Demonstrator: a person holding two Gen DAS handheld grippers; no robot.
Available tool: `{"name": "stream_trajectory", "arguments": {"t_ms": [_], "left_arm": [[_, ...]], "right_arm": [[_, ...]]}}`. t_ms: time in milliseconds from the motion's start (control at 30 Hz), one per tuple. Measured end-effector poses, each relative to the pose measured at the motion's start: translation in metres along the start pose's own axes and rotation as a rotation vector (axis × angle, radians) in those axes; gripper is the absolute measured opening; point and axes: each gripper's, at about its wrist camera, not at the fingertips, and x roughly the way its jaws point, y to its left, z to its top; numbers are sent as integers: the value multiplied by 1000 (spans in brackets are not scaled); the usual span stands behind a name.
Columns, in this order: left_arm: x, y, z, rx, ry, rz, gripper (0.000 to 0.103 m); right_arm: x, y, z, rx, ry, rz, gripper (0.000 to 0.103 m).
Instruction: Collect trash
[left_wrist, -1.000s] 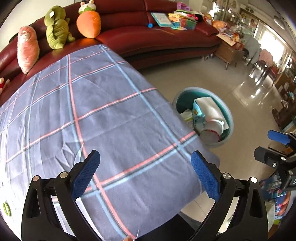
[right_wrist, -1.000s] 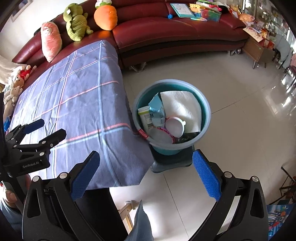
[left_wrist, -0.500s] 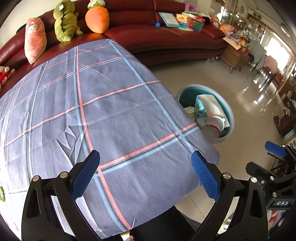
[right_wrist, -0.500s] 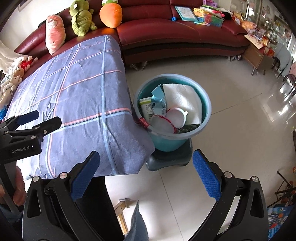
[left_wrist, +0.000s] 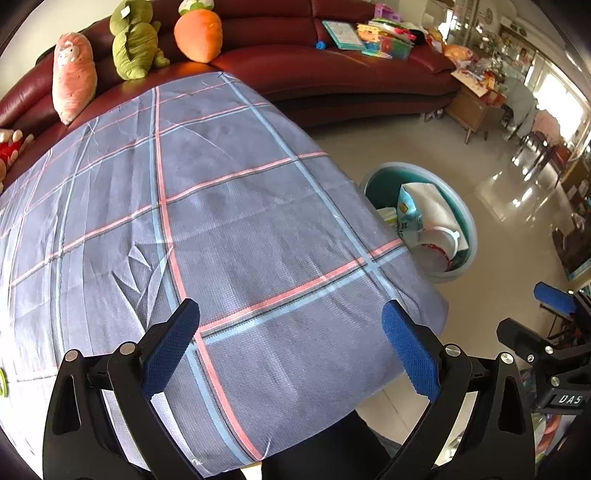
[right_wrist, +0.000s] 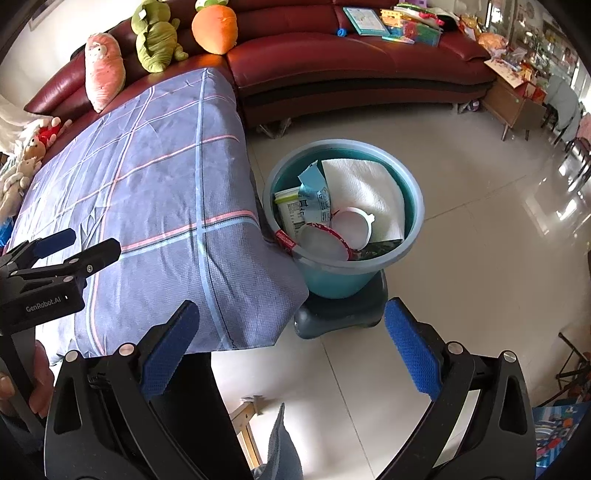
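The tablecloth (left_wrist: 236, 229) is matt woven cloth with a fine grainy weave, creased in places. Beside it, the bucket (right_wrist: 410, 206) looks like smooth teal plastic; inside lie a dimpled white paper towel (right_wrist: 369, 188) and a glossy printed wrapper (right_wrist: 314, 199). Beyond the tablecloth, the sofa (right_wrist: 351, 62) is shiny red leather bearing fuzzy plush toys (right_wrist: 157, 35). Around the bucket, the floor (right_wrist: 480, 229) is polished, reflective tile. The gripper pads (right_wrist: 170, 350) are rough blue rubber on matt black plastic.

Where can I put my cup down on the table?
Nearly anywhere: the plaid tablecloth lies bare from the sofa edge to the corner beside the teal bin. The bin itself is crowded with trash. Both claws, left and right, are open.
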Motion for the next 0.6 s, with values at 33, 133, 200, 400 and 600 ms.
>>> {"name": "stream_trajectory", "arguments": {"t_ms": [33,133,200,400,600], "left_arm": [[0,0,-1,-2,-3,1,99],[0,-2,-1,-4,-8,12,99],[-2,-3,-2,-1,-16,21,99],[-4,-3,-2,-7,-26,31,99],[-3,-4,-1,-10,-20,34,99]], "right_arm": [[1,0,0,1,1,0,96],[4,-1,0,2,8,0,96],[5,-1,-1,2,10,-2,96],[7,-2,-1,6,15,-8,96],[7,-2,1,2,16,-11,96]]}}
